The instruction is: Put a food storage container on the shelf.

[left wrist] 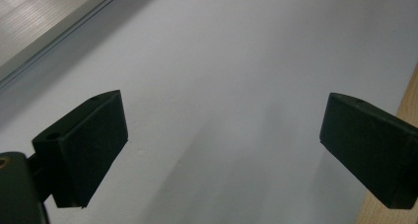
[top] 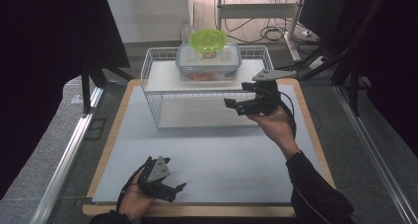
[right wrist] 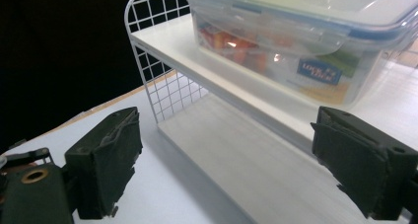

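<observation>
Left gripper (top: pixel 173 185): nearest the camera, low on the near-left of the grey mat (top: pixel 217 155), held in the person's left hand; jaws wide apart with nothing between them, bare mat beneath.
Right gripper (top: pixel 235 103): farther off, at the right end of the white wire rack (top: pixel 156 98), jaws spread wide and empty.
Container (top: pixel 209 62): clear lidded box with a blue rim, sitting on the rack's upper shelf (top: pixel 162 76), far of centre; orange and red contents show through its wall.
Green bowl (top: pixel 208 38): perched on the container's lid.
Key relation: container lies up and to the left of the right gripper's jaws, apart from them; in the right gripper view it sits above and beyond the jaw gap, not inside it.
Long axis: runs left to right along the shelf, so its short right end faces the jaws.
Nearer hand: right, clearly; left hand is well apart from the rack.
Judgement: any grasp would need the jaws raised to shelf height first.
</observation>
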A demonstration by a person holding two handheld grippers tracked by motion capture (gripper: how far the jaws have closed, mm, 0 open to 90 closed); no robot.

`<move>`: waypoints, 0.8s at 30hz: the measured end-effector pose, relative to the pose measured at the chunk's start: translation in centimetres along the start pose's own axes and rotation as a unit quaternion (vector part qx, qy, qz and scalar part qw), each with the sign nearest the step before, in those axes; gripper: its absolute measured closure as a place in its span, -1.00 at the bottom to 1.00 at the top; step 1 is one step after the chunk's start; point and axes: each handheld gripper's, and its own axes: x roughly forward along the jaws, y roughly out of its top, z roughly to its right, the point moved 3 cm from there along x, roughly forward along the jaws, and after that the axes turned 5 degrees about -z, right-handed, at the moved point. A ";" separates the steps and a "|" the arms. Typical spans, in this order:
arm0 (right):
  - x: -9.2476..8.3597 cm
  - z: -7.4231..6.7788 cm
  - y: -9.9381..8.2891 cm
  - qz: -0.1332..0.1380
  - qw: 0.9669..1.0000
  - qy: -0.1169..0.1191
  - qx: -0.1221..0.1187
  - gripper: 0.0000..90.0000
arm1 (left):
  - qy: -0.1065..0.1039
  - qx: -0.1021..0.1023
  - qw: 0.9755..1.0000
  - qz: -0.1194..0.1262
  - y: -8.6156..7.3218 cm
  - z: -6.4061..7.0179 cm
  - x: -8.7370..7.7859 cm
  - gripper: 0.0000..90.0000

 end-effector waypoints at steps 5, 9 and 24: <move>0.1 -0.3 -0.9 -0.002 1.000 0.003 0.000 -0.80 | -0.001 0.002 1.000 -0.002 0.0 0.0 0.0 -0.91; 0.3 -0.5 -1.9 -0.005 1.000 -0.003 -0.002 -0.84 | -0.001 0.004 1.000 -0.004 0.0 0.0 0.0 -0.91; 0.7 -0.1 -5.3 -0.020 1.000 -0.007 0.008 -0.98 | -0.005 0.005 1.000 -0.004 0.0 0.1 0.0 -0.91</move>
